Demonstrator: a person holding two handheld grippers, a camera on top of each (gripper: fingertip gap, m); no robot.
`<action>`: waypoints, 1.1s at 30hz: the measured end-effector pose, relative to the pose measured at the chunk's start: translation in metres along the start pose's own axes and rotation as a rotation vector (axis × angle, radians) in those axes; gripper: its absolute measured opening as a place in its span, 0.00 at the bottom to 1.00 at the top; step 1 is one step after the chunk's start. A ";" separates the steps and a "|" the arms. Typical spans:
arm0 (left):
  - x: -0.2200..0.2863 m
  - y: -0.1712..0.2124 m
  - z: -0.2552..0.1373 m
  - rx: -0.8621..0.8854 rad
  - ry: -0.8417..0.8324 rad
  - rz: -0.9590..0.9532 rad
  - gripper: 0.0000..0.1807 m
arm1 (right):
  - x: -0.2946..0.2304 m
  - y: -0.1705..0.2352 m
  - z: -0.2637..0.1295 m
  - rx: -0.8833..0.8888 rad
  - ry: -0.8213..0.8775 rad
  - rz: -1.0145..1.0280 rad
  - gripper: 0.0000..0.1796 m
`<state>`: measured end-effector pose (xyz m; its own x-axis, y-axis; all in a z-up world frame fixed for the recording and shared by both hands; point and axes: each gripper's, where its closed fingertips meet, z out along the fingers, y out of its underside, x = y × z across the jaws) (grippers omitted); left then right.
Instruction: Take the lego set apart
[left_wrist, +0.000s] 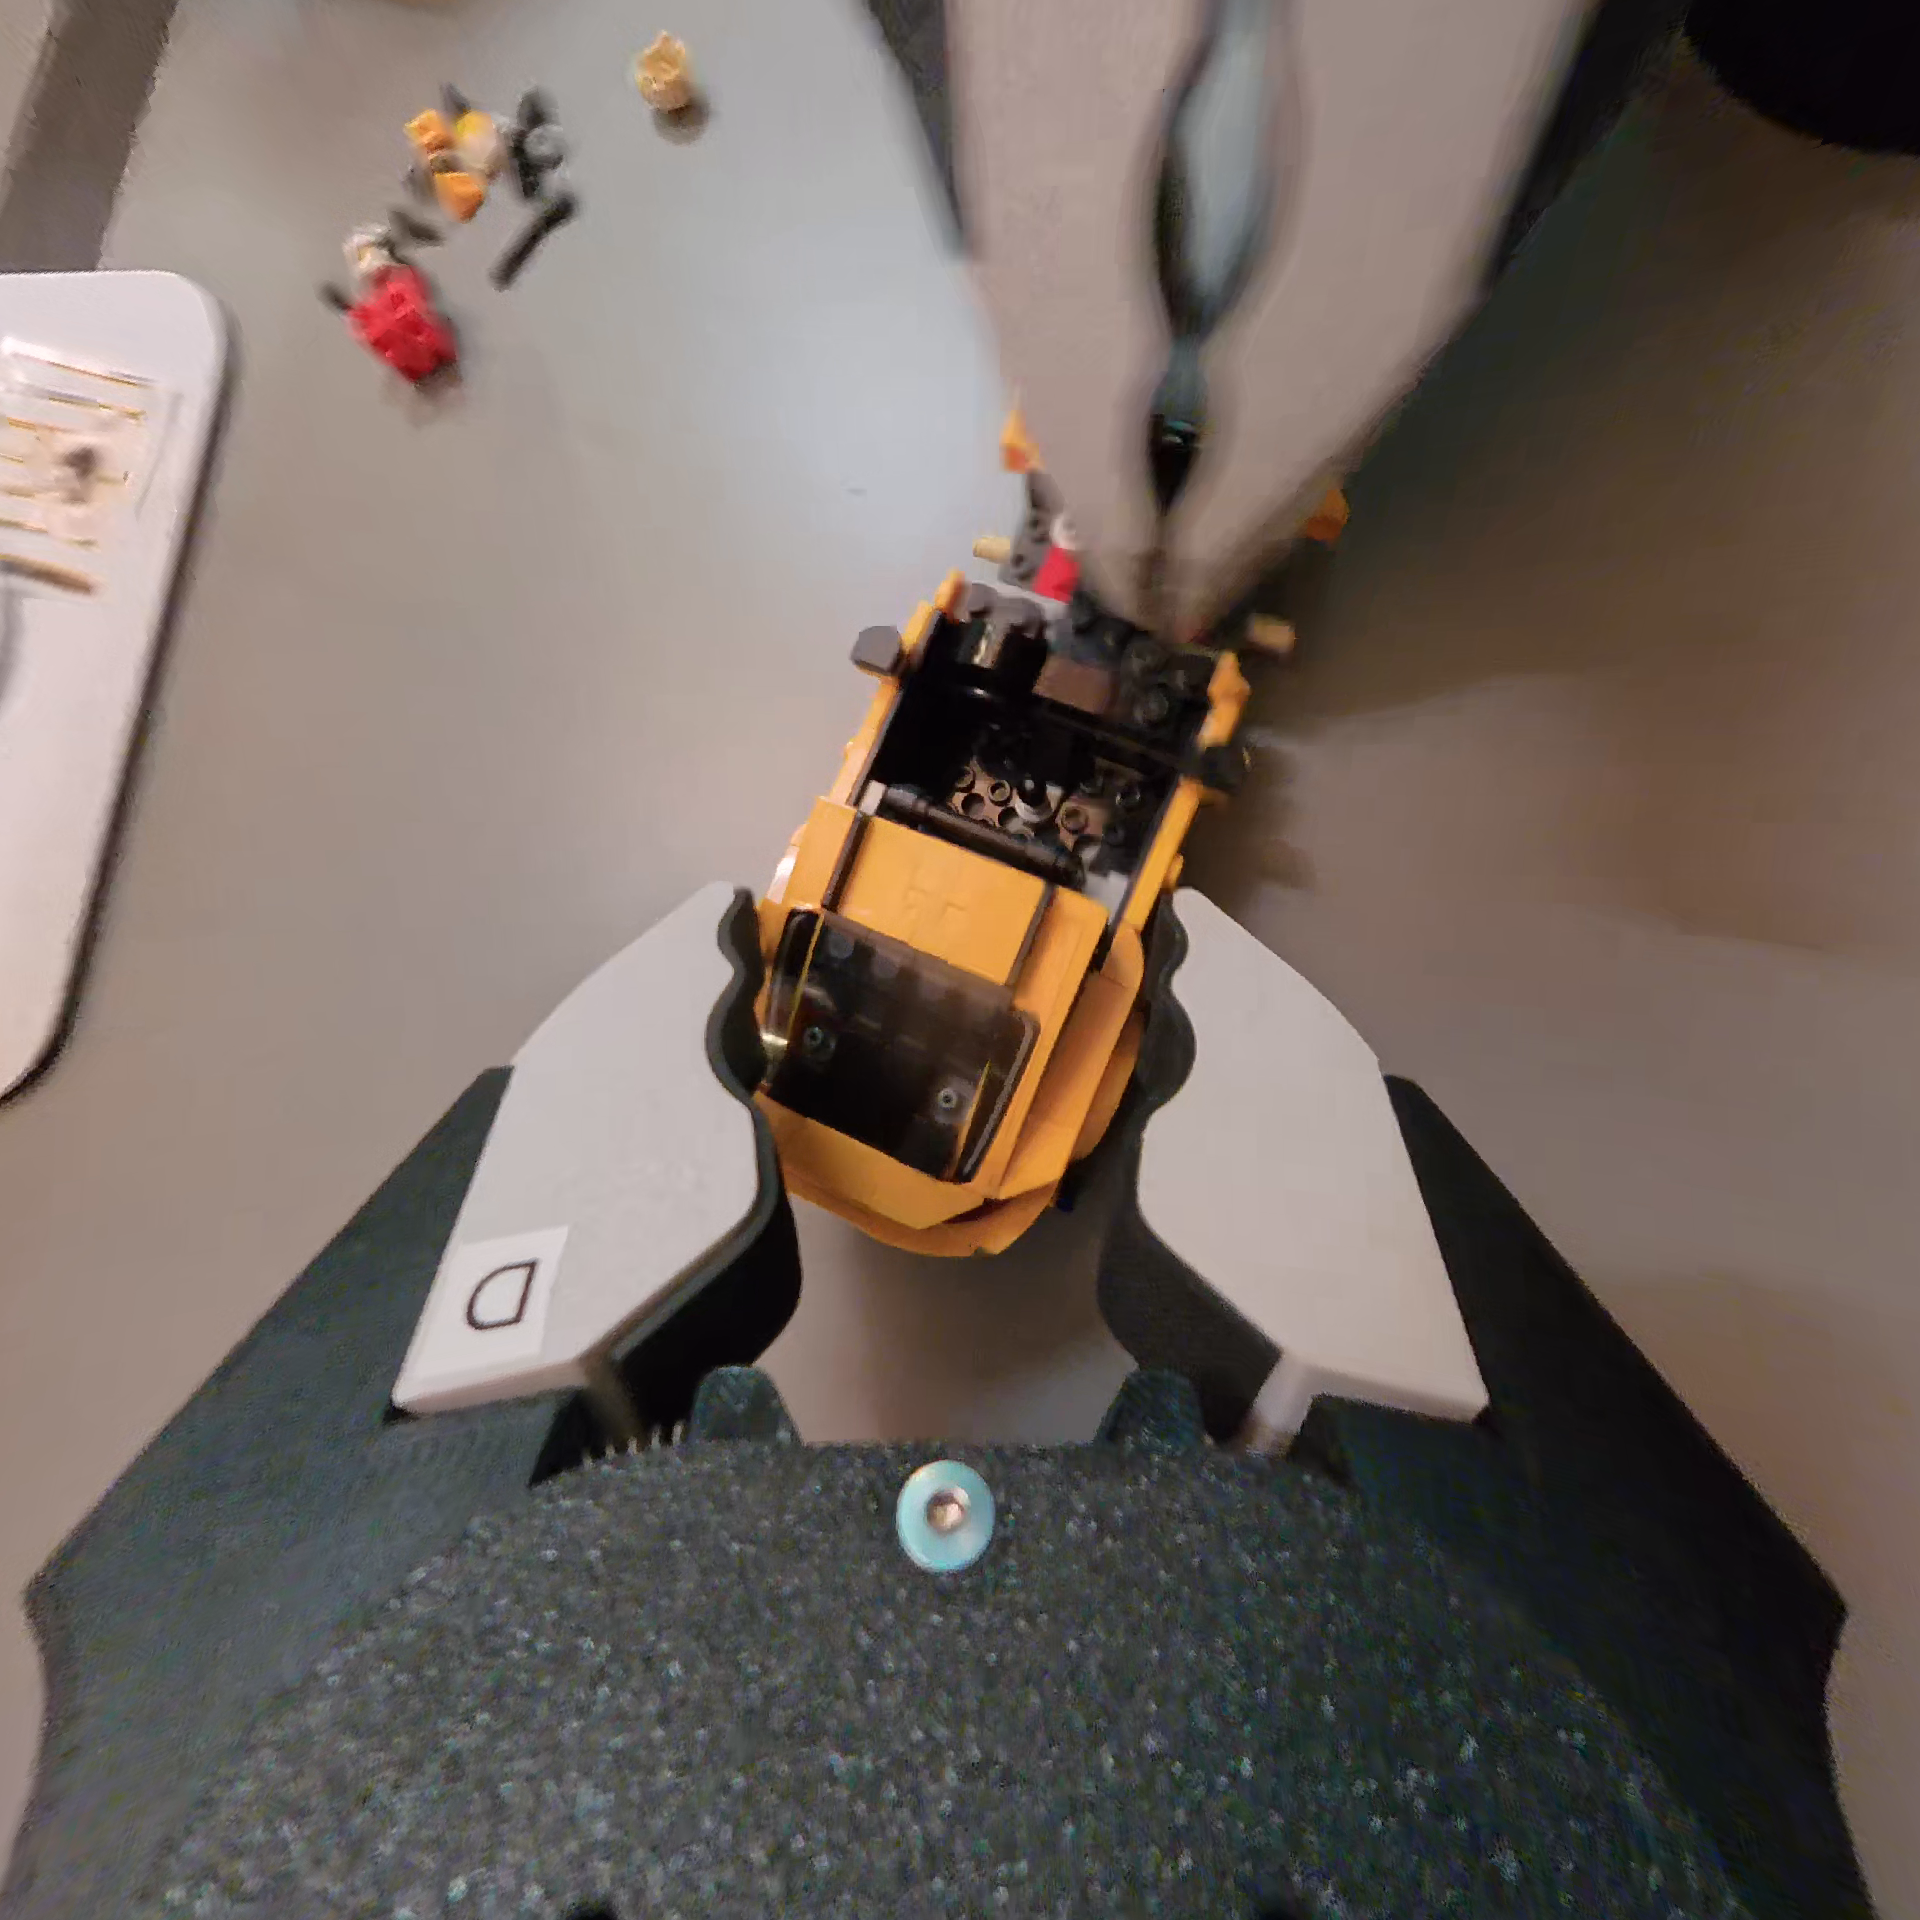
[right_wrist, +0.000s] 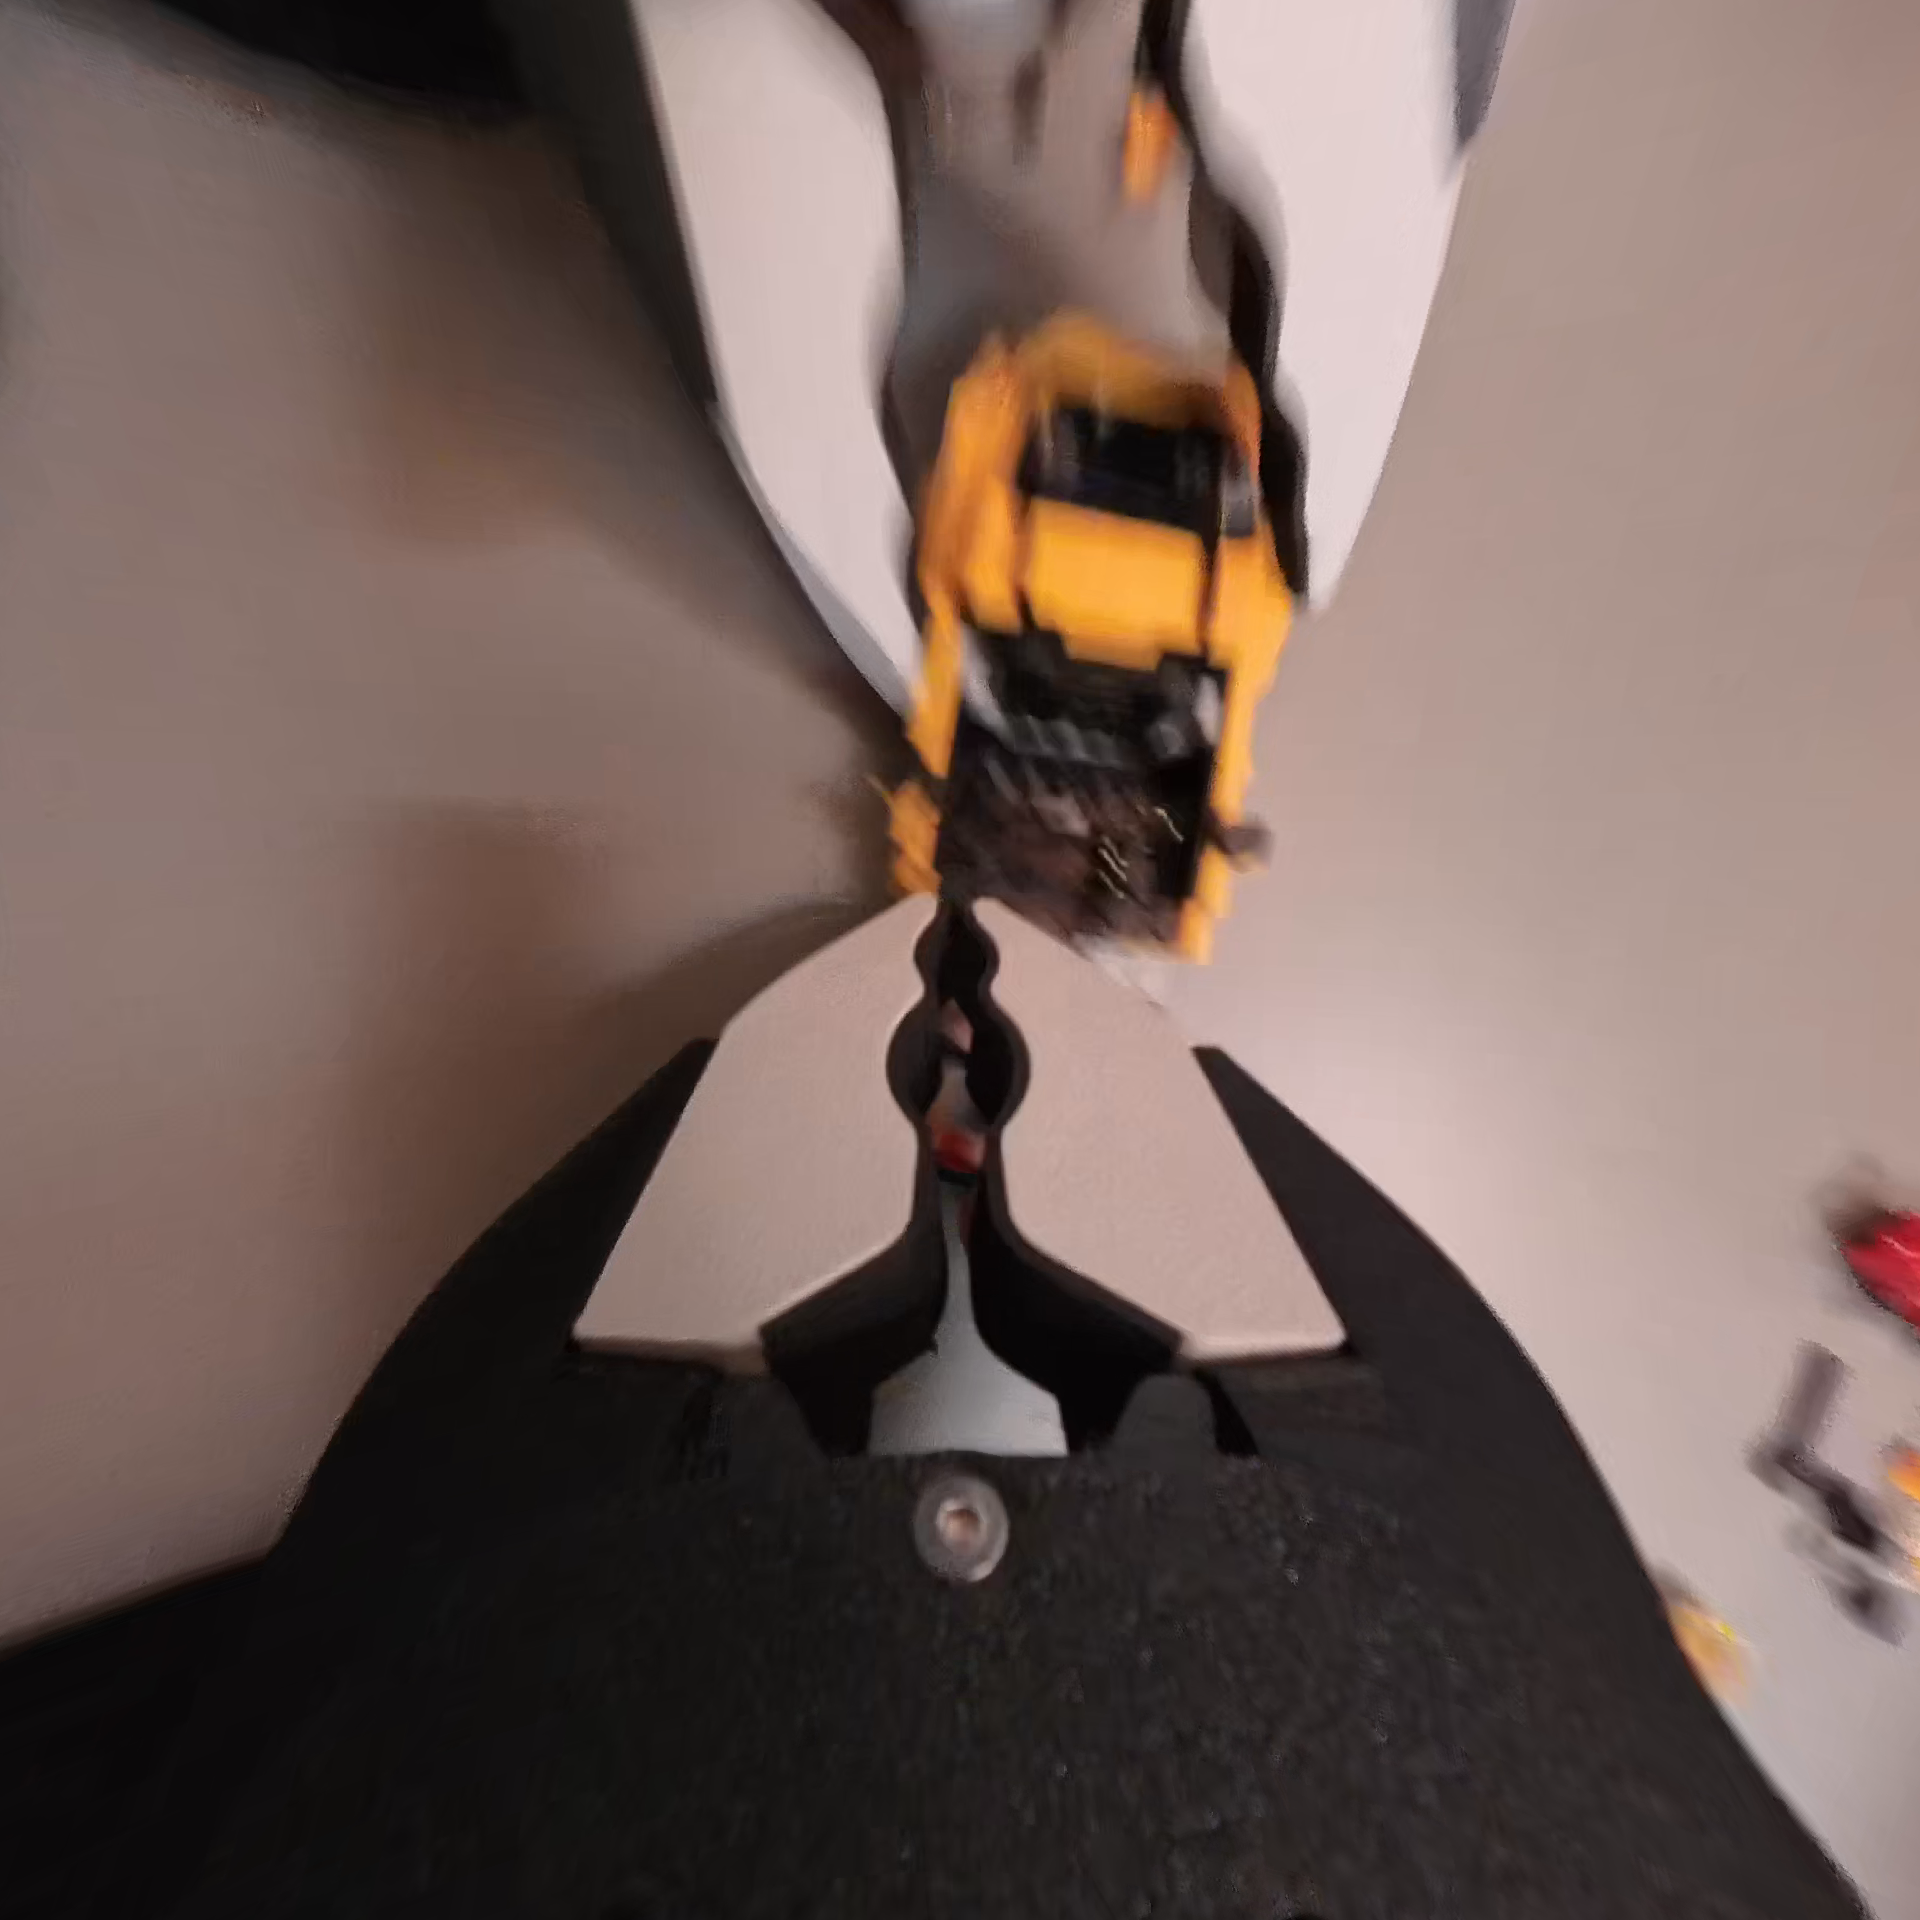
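Note:
A yellow and black lego car lies on the grey table. Its roof is off and the black inside shows. My left gripper is shut on the car's windshield end, one finger on each side. My right gripper comes in from the far side, blurred, with its fingers closed at the car's rear among black, red and tan bricks. In the right wrist view the right gripper is shut, its tips touch the rear corner of the car, and a small red bit shows between its pads.
Loose orange, black and grey pieces, a red piece and a tan piece lie at the far left. A white tray with a bag sits at the left edge. Loose pieces also show at the right.

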<state>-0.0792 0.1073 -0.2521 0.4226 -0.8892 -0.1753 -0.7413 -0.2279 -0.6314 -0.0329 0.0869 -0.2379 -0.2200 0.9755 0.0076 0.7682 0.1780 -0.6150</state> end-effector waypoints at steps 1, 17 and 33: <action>-0.008 0.001 0.002 -0.006 -0.042 -0.027 0.39 | -0.009 -0.012 -0.005 0.047 -0.039 0.020 0.04; 0.004 0.002 -0.007 -0.040 0.008 -0.011 0.39 | 0.007 0.041 -0.014 -0.020 0.073 0.163 0.10; 0.007 -0.002 -0.002 0.008 0.038 0.016 0.38 | 0.009 0.040 -0.005 -0.191 0.045 0.053 0.08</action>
<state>-0.0759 0.1007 -0.2511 0.3905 -0.9071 -0.1572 -0.7435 -0.2100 -0.6350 -0.0012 0.1033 -0.2582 -0.1525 0.9882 0.0170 0.8790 0.1435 -0.4547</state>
